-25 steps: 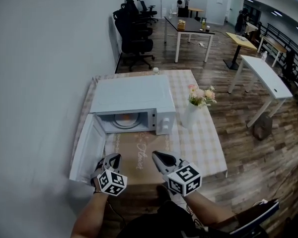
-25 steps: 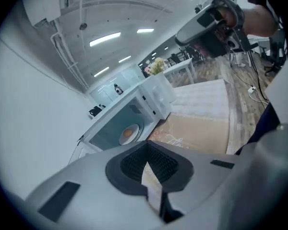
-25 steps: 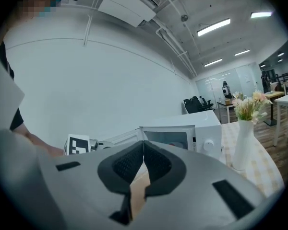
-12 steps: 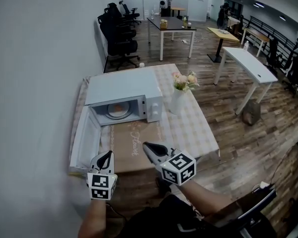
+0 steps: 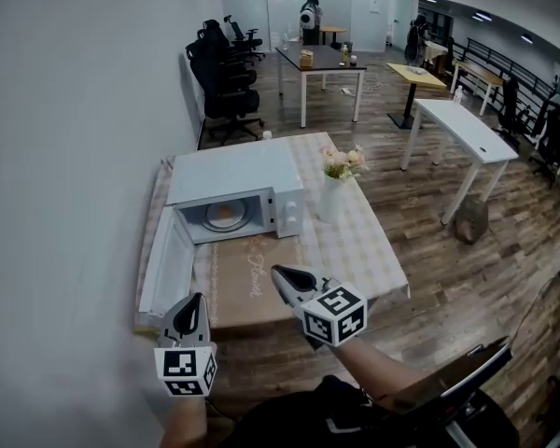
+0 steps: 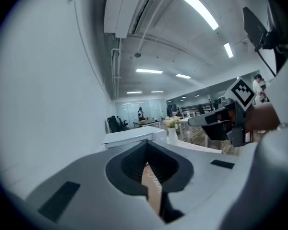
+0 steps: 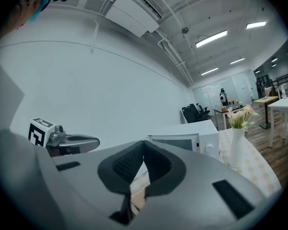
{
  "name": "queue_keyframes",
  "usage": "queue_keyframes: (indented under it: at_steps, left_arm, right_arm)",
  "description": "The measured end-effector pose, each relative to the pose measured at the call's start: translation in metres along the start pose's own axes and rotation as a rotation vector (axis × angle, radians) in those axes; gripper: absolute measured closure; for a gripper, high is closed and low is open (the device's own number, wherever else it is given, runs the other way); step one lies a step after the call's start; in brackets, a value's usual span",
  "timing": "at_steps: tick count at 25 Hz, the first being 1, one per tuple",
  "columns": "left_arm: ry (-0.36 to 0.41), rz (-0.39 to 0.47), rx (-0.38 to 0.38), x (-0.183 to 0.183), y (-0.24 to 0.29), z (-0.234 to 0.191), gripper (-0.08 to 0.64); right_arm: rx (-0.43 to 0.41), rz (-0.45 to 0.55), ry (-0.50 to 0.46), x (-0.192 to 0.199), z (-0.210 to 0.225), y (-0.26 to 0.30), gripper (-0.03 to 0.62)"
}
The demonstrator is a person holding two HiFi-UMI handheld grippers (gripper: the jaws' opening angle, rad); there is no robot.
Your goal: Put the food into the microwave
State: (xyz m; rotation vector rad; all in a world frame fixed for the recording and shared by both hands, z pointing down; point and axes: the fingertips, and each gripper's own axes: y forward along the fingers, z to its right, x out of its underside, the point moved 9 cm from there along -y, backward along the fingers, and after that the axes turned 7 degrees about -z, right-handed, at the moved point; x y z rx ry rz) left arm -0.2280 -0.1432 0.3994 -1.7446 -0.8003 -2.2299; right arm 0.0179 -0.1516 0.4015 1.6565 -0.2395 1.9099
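Currently, the left tongs (image 6: 146, 143) are pressed together w/ nothing between the pads. Only a thin slit below the tips shows the brown rectangular paper-like sheet w/ script lettering (image 6: 151, 186) beyond. Condition of the right tongs (image 7: 143, 145) is identical: pads meet at the tips, empty.

Positions, head view ref.:
- The left tongs hover at the near-left corner of the counter (image 5: 373, 250), which carries a beige checked cloth. They are near the free edge of the white microwave door (image 5: 168, 267).
- The door is swung wide open on its left hinge and points toward the person.
- The right tongs hover over the near edge of the brown sheet, which lies flat directly in front of the white box-shaped microwave oven (image 5: 233, 175).
- The two tongs are well apart, both w/ tips aimed toward the oven.

Task item: the orange food (image 5: 226, 214) sits on the pale round plate (image 5: 210, 219) inside the oven cavity, approx. centred. Its type cannot be made out.

Adjacent items: a white vase w/ pink & cream flowers (image 5: 331, 202) stands upright on the cloth, just beside the oven's right side.

Background: black office chairs (image 5: 226, 82) stand along the white wall, and a dark-topped desk w/ white legs (image 5: 322, 59) stands on the wood-plank floor (image 5: 429, 278).
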Motion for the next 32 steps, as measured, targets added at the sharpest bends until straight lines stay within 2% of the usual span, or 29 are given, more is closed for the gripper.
queue_keyframes:
  at_steps: [2, 8, 13, 15, 26, 32]
  left_arm:
    - [0.035, 0.009, -0.053, -0.007, -0.005, 0.004, 0.552]
    - [0.057, 0.069, -0.112, -0.03, -0.014, 0.022, 0.552]
    - [-0.061, 0.085, -0.081, -0.037, -0.013, 0.033, 0.552]
    - [-0.087, 0.079, -0.081, -0.038, -0.012, 0.037, 0.552]
    - [-0.055, 0.029, -0.101, -0.049, 0.004, 0.056, 0.552]
    - [-0.085, 0.026, -0.088, -0.05, 0.008, 0.068, 0.552]
  right_arm:
    - [-0.022, 0.004, -0.003, -0.004, -0.001, -0.001, 0.584]
    - [-0.084, 0.003, -0.004, -0.018, 0.009, -0.006, 0.584]
    - [-0.09, -0.006, -0.03, -0.025, 0.023, -0.015, 0.584]
    - [-0.099, -0.01, -0.033, -0.028, 0.028, -0.018, 0.584]
    - [-0.122, -0.028, -0.03, -0.026, 0.048, -0.022, 0.584]
    - [-0.134, -0.034, -0.033, -0.025, 0.055, -0.026, 0.584]
